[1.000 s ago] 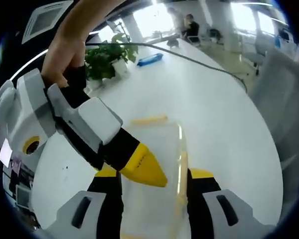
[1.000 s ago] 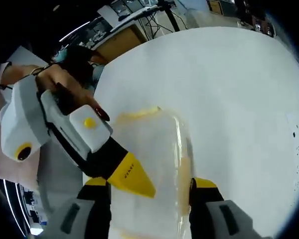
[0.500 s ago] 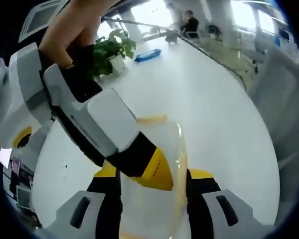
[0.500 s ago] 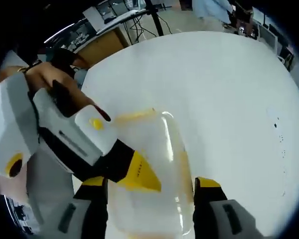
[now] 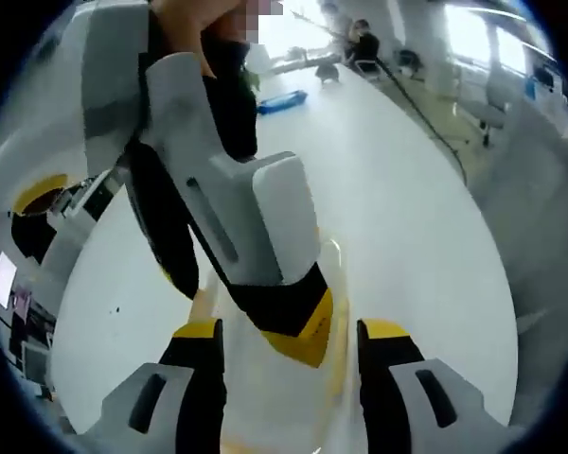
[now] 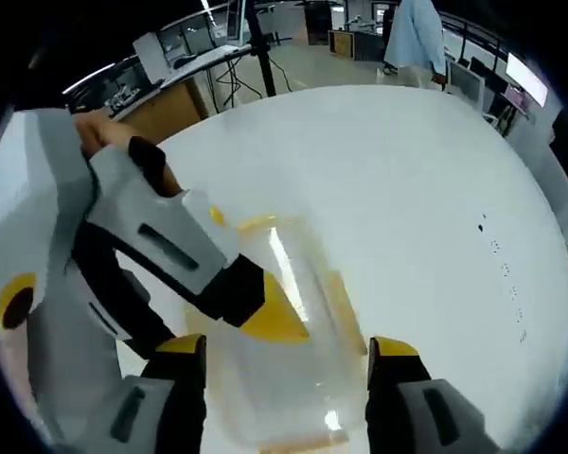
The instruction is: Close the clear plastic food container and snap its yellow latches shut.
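**Two tools over a clear container on a white worktop**

Left gripper view: own left tool [image 5: 289, 331] rising from the bottom edge with yellow-tipped jaws spread apart, gripping nothing. Between and just beyond them, the clear plastic food container [image 5: 336, 312] on the white worktop [image 5: 398, 218], mostly covered, only a glinting transparent edge and a trace of yellow latch [image 5: 339, 355] along its right side readable. Across the middle, the right tool [image 5: 298, 336], large and close, white body tapering to a black and yellow tip pressed down onto the container's top; whether its jaws are apart or together, cannot tell. A hand [image 5: 194, 14] gripping it at the upper left. Far back, a blue object [image 5: 282, 98] on the worktop and seated people beyond.

Right gripper view: own right tool [image 6: 286, 350] with both yellow-tipped jaws wide apart, straddling the container [image 6: 284, 331] without clamping it. Container lying flat, lid down, yellow latch strips along the far edge [image 6: 256, 223] and the right side [image 6: 341, 298]. Entering from the left, the left tool [image 6: 275, 317], yellow tip resting on the lid near the container's left side. A hand [image 6: 99, 137] on its body. Small dark specks [image 6: 492, 241] on the worktop [image 6: 407, 161] to the right; a standing person [image 6: 418, 38] and desks in the background.
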